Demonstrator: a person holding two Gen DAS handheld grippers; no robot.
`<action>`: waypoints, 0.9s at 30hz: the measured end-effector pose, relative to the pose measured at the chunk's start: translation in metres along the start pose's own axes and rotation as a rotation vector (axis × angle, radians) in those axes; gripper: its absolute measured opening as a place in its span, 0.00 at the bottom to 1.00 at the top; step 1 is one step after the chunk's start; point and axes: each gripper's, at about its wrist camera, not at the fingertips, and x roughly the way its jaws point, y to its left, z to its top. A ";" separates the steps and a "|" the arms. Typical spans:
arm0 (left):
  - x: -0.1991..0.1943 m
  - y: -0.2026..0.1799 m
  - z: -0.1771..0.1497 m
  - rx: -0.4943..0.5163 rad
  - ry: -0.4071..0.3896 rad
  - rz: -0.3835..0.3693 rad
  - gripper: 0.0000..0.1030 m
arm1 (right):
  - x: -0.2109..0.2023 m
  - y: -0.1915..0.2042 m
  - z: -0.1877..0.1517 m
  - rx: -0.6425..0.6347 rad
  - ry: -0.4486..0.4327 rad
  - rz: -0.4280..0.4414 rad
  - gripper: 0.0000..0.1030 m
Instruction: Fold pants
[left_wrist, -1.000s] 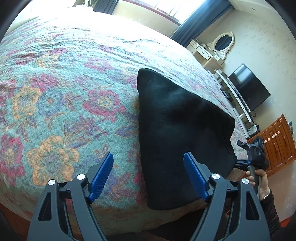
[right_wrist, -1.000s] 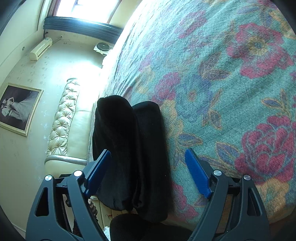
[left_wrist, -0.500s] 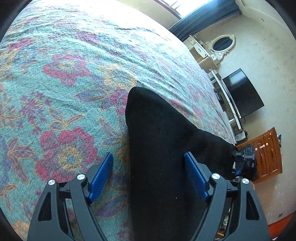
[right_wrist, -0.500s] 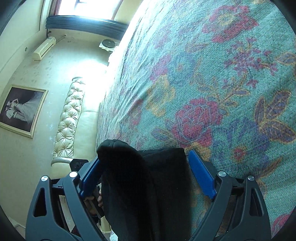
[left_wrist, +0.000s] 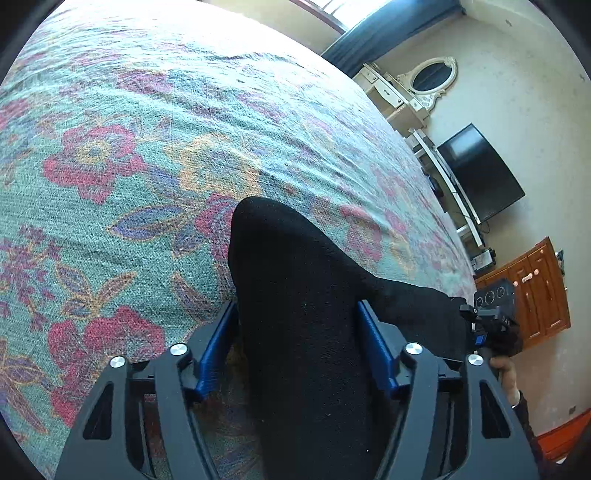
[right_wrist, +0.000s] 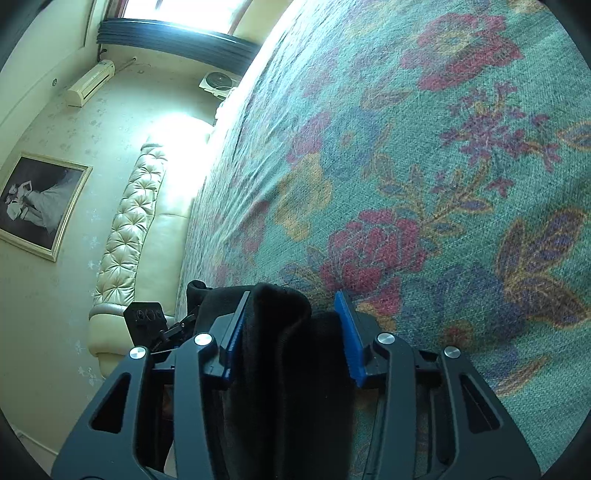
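Observation:
The black pants (left_wrist: 295, 302) lie folded on the floral bedspread (left_wrist: 129, 166). My left gripper (left_wrist: 297, 325) has its blue jaws closed in on one end of the folded pants, the cloth filling the gap. My right gripper (right_wrist: 291, 325) has its jaws pressed on the other end of the pants (right_wrist: 280, 314), thick folds bunched between them. The right gripper also shows in the left wrist view (left_wrist: 493, 317) at the pants' far end. The left gripper shows in the right wrist view (right_wrist: 147, 321) beyond the cloth.
The bedspread (right_wrist: 424, 166) stretches far ahead of both grippers. A padded headboard (right_wrist: 125, 229) and framed picture (right_wrist: 37, 203) are at one side. A TV (left_wrist: 480, 173), dressing table with mirror (left_wrist: 428, 81) and wooden cabinet (left_wrist: 535, 291) stand by the other wall.
Both grippers moved forward over the ends of the pants and their jaws closed from wide open onto the cloth.

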 end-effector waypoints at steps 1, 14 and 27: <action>0.002 -0.003 0.000 0.009 0.000 0.000 0.53 | 0.000 0.000 0.000 -0.001 -0.001 -0.002 0.40; 0.003 -0.021 -0.004 0.104 -0.029 0.117 0.32 | 0.001 0.005 -0.012 -0.048 -0.056 -0.037 0.37; -0.010 -0.031 -0.005 0.165 -0.077 0.200 0.27 | 0.005 0.026 -0.007 -0.096 -0.077 -0.050 0.32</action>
